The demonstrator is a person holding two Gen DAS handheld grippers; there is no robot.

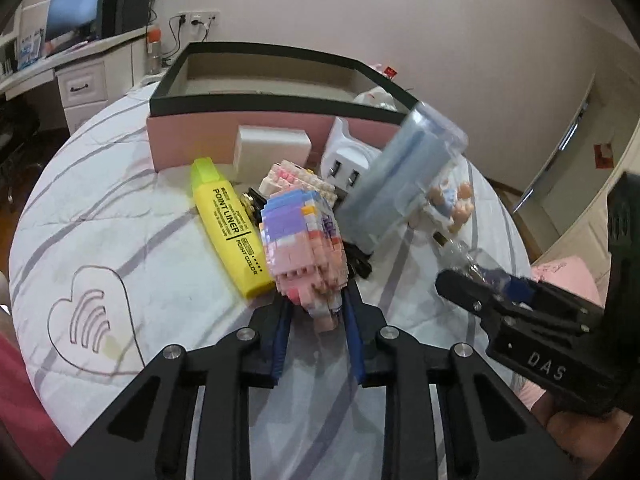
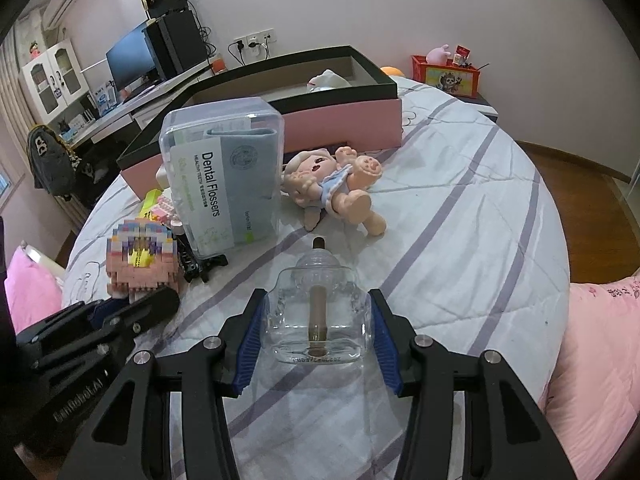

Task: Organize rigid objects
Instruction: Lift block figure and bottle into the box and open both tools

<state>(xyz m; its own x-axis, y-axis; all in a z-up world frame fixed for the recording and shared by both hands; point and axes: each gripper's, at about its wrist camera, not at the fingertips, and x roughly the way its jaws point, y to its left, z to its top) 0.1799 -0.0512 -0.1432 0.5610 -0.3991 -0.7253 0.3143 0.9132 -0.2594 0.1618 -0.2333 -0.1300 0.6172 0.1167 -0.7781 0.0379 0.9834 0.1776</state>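
Note:
My left gripper (image 1: 316, 304) is shut on a pastel brick-built figure (image 1: 300, 248), its blue pads pressing both sides of the figure's lower end. The same figure (image 2: 140, 256) shows at the left of the right wrist view. My right gripper (image 2: 317, 298) is shut on a clear glass bottle (image 2: 316, 320) with a brown tube inside, just over the bedcover. A yellow highlighter (image 1: 228, 224) lies left of the figure. A clear Dental Flossers box (image 2: 224, 176) stands behind it, and a doll (image 2: 336, 188) lies to its right.
An open pink box with a dark rim (image 1: 280, 76) sits at the back of the round striped bedcover (image 2: 460, 216). A white box (image 1: 272, 148) and a white USB charger (image 1: 344, 160) rest against it. A black clip (image 2: 204, 264) lies under the flossers box.

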